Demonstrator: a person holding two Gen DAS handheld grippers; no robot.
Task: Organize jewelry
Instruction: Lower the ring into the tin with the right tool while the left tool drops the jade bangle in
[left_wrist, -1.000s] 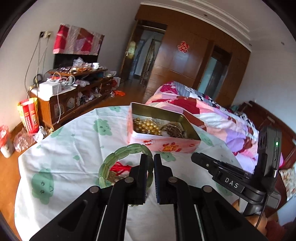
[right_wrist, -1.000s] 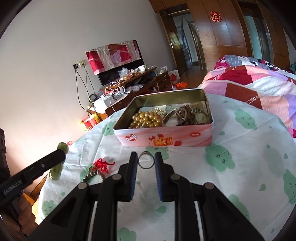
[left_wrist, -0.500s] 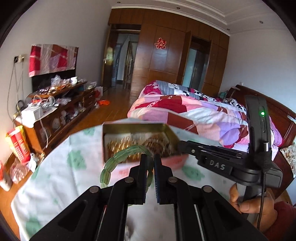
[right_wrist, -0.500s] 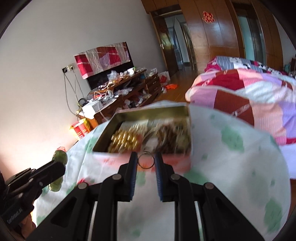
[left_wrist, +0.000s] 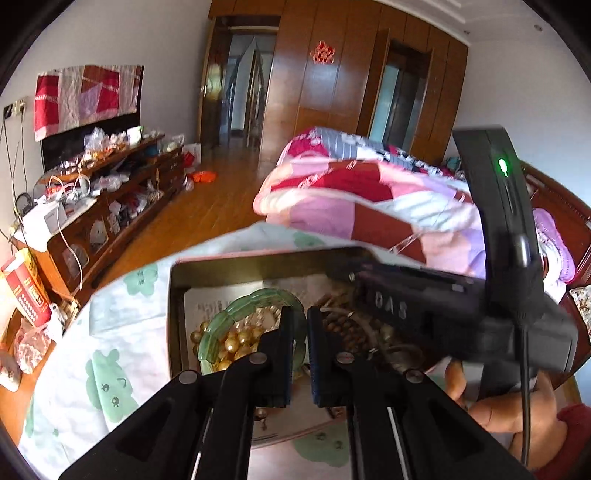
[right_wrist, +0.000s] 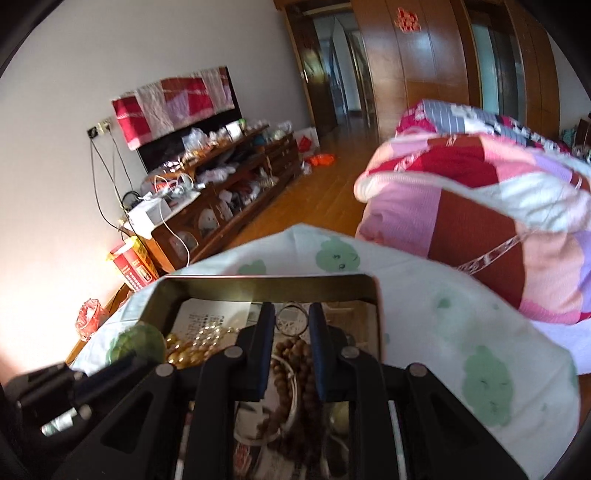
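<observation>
Gleaming metal ring (right_wrist: 291, 320), chunky jade bracelet (left_wrist: 236, 314), rectangular tin (right_wrist: 266, 286)

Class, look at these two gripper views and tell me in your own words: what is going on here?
A person with a gripper in each hand is sorting jewelry into an open tin on a cloth-covered table. The left gripper pinches a green bead bracelet above the gold beads inside. The right gripper holds a small metal ring over the tin, above brown wooden beads. Neither piece has been released.
</observation>
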